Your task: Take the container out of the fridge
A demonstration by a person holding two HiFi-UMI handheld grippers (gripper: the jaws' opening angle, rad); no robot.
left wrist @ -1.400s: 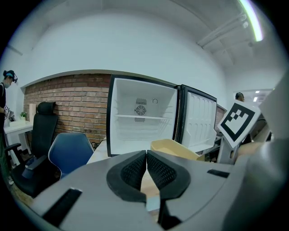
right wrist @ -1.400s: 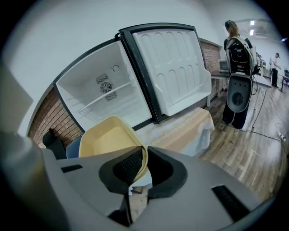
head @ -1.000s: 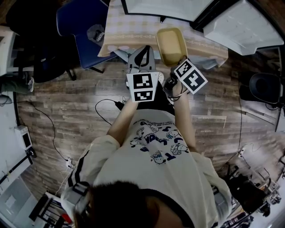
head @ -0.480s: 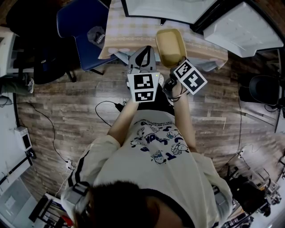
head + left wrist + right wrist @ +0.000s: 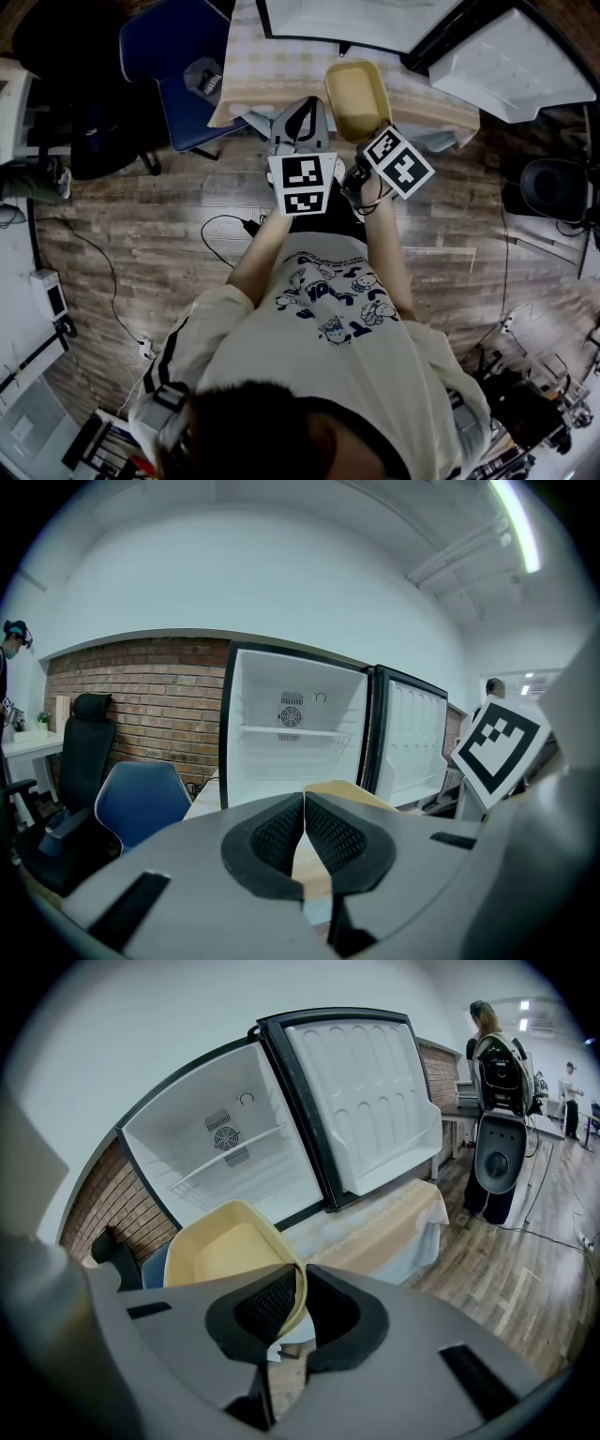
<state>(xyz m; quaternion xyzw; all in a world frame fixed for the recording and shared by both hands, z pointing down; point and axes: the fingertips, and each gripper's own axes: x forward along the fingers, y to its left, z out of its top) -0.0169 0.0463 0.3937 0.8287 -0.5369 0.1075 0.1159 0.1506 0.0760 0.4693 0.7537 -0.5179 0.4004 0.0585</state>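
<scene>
The container point(image 5: 355, 97) is a shallow yellow tub, empty, held over the near edge of the cloth-covered table point(image 5: 272, 66). My right gripper point(image 5: 372, 131) is shut on its near rim; in the right gripper view the tub point(image 5: 225, 1250) rises up and left from the right gripper point(image 5: 302, 1286). The left gripper point(image 5: 300, 109) hangs just left of the tub, shut with nothing in it. In the left gripper view, the left gripper point(image 5: 304, 803) has its pads pressed together, and the tub's edge point(image 5: 342, 794) shows behind them. The fridge point(image 5: 292, 733) stands open and bare.
The fridge door point(image 5: 361, 1101) swings out to the right over the table point(image 5: 384, 1222). A blue chair point(image 5: 173, 66) stands left of the table and a black office chair point(image 5: 80, 761) further left. Cables point(image 5: 225, 230) lie on the wooden floor. A person point(image 5: 489, 1030) stands far right.
The right gripper has carried the tub slightly further over the table. The left gripper has hardly moved.
</scene>
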